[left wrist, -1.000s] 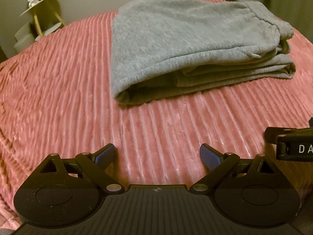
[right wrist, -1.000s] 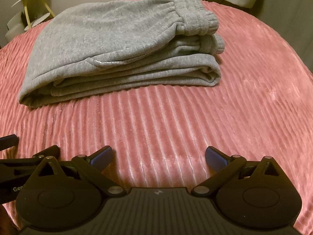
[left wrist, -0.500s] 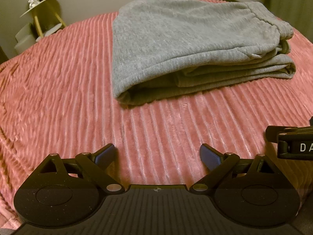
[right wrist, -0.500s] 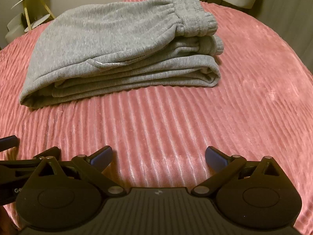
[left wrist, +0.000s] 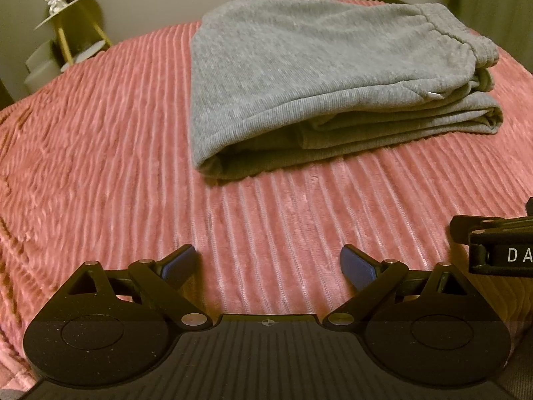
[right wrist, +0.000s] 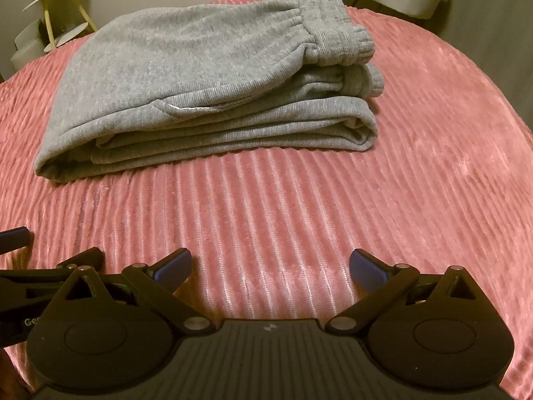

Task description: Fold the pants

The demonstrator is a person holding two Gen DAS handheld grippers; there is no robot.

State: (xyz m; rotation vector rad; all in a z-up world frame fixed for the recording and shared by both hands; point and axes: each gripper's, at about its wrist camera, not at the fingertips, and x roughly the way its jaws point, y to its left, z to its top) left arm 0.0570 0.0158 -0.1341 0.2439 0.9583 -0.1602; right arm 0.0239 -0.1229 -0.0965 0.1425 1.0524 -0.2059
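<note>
Nothing much has shifted since a second ago: both my jaws hold low over the pink ribbed bedspread (left wrist: 100, 153), short of the folded grey pants (left wrist: 299, 76), which lie on the bed ahead of them. My left gripper (left wrist: 268, 263) is spread wide, gripping nothing; my right gripper (right wrist: 269, 265) likewise stands released. Only the right view shows the stacked waistband (right wrist: 336, 30) edge-on and the left gripper's side; the left view shows the rounded fold at the pants' near left corner.
</note>
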